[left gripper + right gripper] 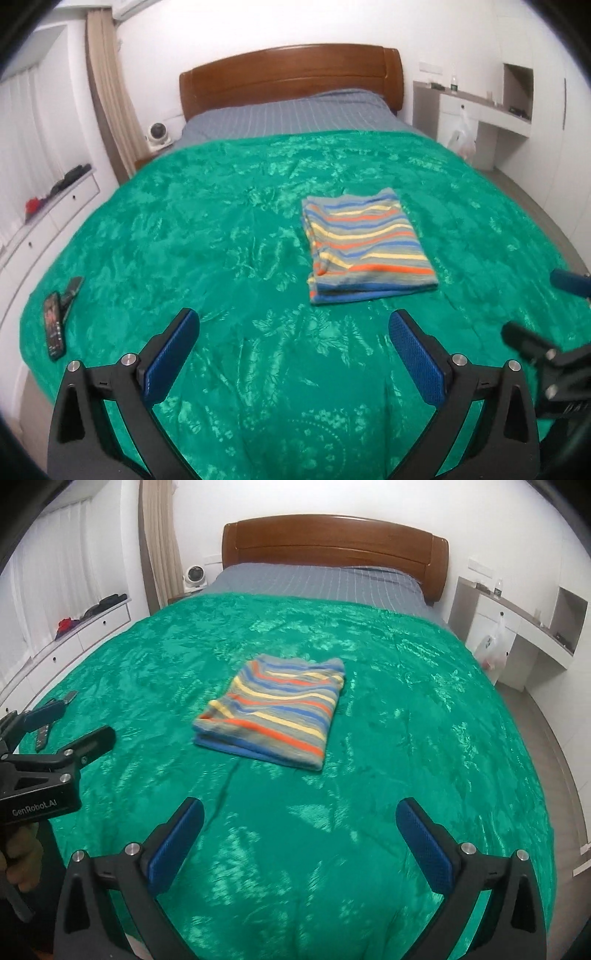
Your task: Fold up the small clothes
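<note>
A striped garment in grey, blue, orange and yellow lies folded into a flat rectangle on the green blanket. In the right wrist view the garment sits near the middle of the blanket. My left gripper is open, well short of the garment, with nothing between its blue pads. My right gripper is open too, also short of it and empty. Each gripper shows in the other's view: the right gripper at the right edge, the left gripper at the left edge, held by a hand.
A remote control and a small dark item lie at the blanket's left edge. A wooden headboard and grey sheet are at the far end. White drawers run along the left, and a desk with a plastic bag stands at the right.
</note>
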Action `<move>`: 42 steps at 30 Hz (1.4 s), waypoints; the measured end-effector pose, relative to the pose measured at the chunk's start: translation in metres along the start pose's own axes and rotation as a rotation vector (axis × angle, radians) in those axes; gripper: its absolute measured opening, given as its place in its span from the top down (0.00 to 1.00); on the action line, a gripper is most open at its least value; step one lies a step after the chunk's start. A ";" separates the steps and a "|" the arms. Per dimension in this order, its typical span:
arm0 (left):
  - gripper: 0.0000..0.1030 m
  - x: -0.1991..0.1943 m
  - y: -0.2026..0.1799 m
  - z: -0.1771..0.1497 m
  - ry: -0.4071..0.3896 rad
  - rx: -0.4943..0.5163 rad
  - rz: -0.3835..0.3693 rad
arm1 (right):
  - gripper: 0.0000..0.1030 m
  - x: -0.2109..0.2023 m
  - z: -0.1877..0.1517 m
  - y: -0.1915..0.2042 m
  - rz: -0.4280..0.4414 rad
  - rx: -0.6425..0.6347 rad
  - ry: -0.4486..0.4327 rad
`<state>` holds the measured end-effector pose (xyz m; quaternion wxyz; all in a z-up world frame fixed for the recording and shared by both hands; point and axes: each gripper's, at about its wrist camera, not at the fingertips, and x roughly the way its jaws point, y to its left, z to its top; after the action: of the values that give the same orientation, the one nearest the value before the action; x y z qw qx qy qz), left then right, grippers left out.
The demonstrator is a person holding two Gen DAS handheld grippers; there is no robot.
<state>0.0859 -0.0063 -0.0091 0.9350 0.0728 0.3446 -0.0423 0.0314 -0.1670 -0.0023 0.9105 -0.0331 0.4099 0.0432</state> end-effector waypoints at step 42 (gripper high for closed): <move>0.00 0.081 -0.015 -0.149 0.263 -0.035 -0.081 | 0.00 0.083 -0.139 0.009 -0.066 0.044 0.105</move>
<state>0.0502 0.0015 -0.1750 0.8805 0.0471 0.4673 -0.0642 -0.0182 -0.1674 -0.1573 0.8892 -0.0288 0.4565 0.0023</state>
